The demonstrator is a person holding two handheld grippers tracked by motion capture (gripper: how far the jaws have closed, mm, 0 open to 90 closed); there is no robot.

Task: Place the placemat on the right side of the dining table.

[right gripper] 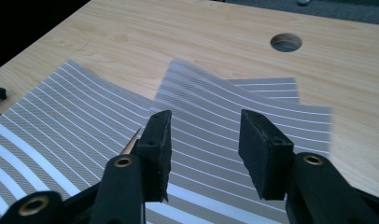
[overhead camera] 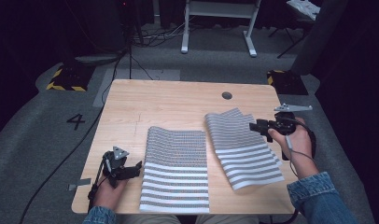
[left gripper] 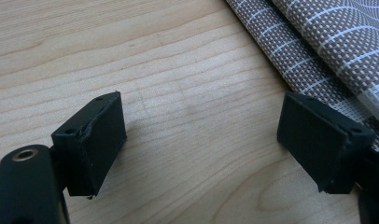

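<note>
Two woven striped placemats lie on the wooden table [overhead camera: 178, 100]. The left placemat [overhead camera: 176, 170] lies flat near the front edge. The right placemat [overhead camera: 246, 149] lies at an angle, and its far end shows a doubled layer. My right gripper [overhead camera: 254, 126] hovers at that far end and points left. Its jaws stand apart over the striped cloth [right gripper: 215, 98], with nothing pressed between them; a raised edge of cloth there is blurred. My left gripper [overhead camera: 138, 166] rests open beside the left placemat's [left gripper: 327, 42] left edge, with its jaws [left gripper: 201, 135] over bare wood.
A round cable hole [overhead camera: 227, 95] sits near the table's far edge, also seen in the right gripper view [right gripper: 285, 42]. Beyond the table are grey carpet, cables and a white desk frame [overhead camera: 220, 23]. Bare wood spans the table's far half.
</note>
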